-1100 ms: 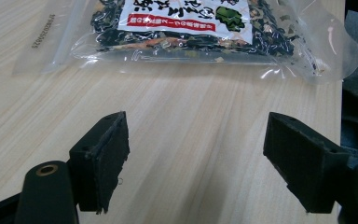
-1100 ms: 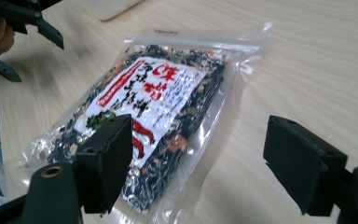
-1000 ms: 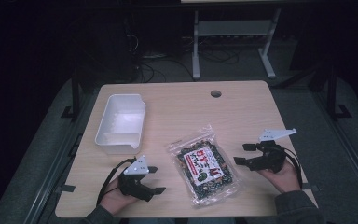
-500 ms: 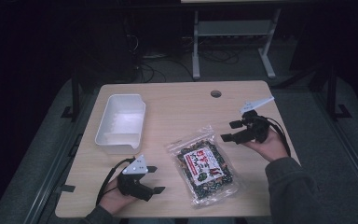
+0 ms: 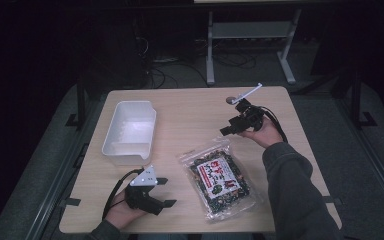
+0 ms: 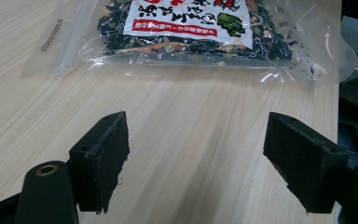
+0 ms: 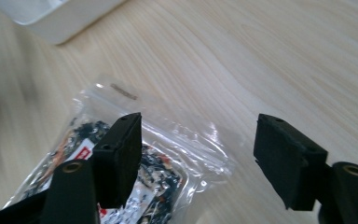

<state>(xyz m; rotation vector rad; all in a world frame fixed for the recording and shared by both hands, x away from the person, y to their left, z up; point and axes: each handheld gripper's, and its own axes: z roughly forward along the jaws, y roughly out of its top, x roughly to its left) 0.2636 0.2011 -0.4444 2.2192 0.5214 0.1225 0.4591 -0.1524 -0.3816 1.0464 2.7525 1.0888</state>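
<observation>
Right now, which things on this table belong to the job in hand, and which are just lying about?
In the job:
- bag, a clear snack pack lying flat
- right claw, open, above the bag's top edge
- left claw, open, beside the bag

Lying about:
- tub, white, nothing in it, apart from the bag; it may be where the bag goes
- table

white bin: empty, upright, far-left on table | table: light wood grain, round grommet hole at far edge | floor: grey mat, cables | metal stand: beyond table, in the dark
</observation>
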